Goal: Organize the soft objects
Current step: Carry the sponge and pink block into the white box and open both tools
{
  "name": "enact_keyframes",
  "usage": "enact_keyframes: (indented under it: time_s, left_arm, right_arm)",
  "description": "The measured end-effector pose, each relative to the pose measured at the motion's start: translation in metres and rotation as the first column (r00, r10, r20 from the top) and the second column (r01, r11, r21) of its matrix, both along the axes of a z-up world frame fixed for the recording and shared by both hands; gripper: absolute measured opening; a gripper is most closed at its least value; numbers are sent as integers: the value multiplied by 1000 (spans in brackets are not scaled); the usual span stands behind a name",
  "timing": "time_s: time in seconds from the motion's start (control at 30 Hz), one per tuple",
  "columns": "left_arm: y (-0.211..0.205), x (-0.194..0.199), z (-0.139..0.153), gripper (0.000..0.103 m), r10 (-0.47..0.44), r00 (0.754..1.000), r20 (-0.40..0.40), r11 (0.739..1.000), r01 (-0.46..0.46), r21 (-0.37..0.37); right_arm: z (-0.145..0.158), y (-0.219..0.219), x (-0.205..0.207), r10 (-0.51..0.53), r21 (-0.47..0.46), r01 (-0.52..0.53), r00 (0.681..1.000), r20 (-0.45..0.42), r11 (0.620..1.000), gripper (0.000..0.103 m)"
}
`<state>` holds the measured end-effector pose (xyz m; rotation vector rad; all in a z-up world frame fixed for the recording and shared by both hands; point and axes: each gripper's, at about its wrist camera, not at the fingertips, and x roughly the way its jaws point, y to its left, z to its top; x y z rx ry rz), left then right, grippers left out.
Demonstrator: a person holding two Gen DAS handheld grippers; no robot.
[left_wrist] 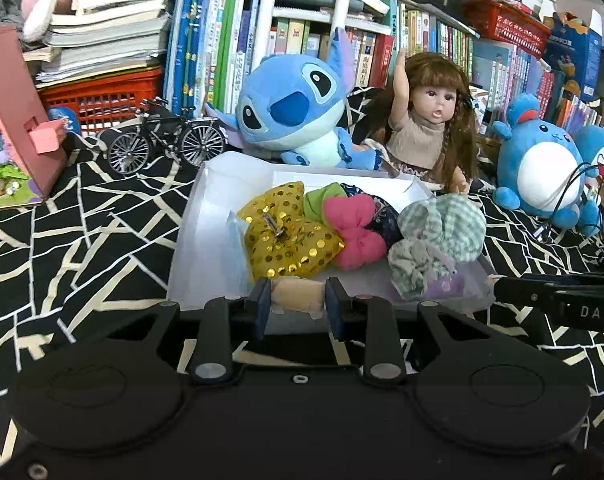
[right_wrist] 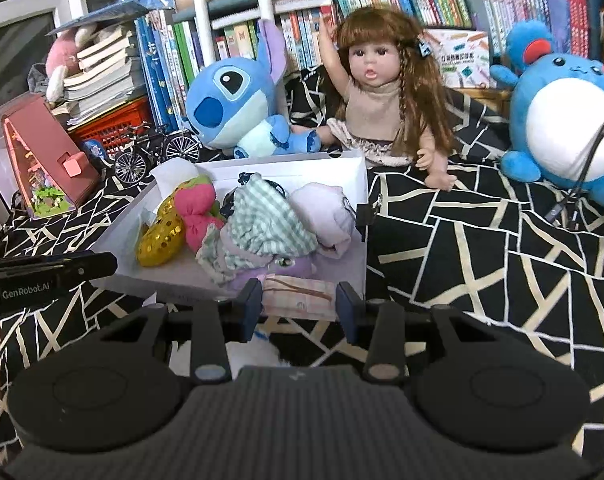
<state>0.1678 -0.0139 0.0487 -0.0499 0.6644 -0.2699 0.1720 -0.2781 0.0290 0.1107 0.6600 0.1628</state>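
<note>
A white box point(left_wrist: 190, 240) point(right_wrist: 357, 184) on the black patterned cloth holds soft things: a yellow sequin bow point(left_wrist: 286, 236) point(right_wrist: 160, 236), a pink bow point(left_wrist: 353, 228) point(right_wrist: 198, 212), a green checked cloth point(left_wrist: 441, 232) point(right_wrist: 262, 224), a pale pink cloth point(right_wrist: 329, 216) and a purple plush point(right_wrist: 290, 270). My left gripper point(left_wrist: 298, 300) is shut on a beige packet point(left_wrist: 298, 294) at the box's near edge. My right gripper point(right_wrist: 298, 304) is shut on a pinkish banded bundle point(right_wrist: 298, 298) at the box's near right corner.
A Stitch plush point(left_wrist: 294, 108) point(right_wrist: 230, 100), a doll point(left_wrist: 429, 120) point(right_wrist: 381, 92) and a blue round plush point(left_wrist: 541, 168) point(right_wrist: 569, 120) sit behind the box. A toy bicycle point(left_wrist: 166, 140) and a pink house model point(left_wrist: 18, 120) stand left. Bookshelves fill the back.
</note>
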Motion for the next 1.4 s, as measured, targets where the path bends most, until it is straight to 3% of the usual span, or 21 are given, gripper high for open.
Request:
enact_keyframes:
  time_s: [0.47, 0.87, 1.33, 1.4]
  left_arm:
    - [-6, 48, -16, 28, 38, 994, -104, 999, -39, -5]
    - [-2, 71, -26, 28, 114, 986, -117, 993, -119, -29]
    - [-11, 69, -31, 28, 91, 991, -95, 996, -91, 4]
    - [-11, 67, -29, 34, 89, 992, -88, 996, -89, -1]
  right_arm:
    - [-5, 2, 53, 8, 62, -1, 994, -107, 998, 45]
    - [-7, 19, 86, 11, 105, -2, 996, -84, 994, 45]
    - [-11, 20, 86, 30, 132, -20, 997, -74, 991, 48]
    - [-9, 20, 81, 42, 130, -34, 997, -63, 991, 51]
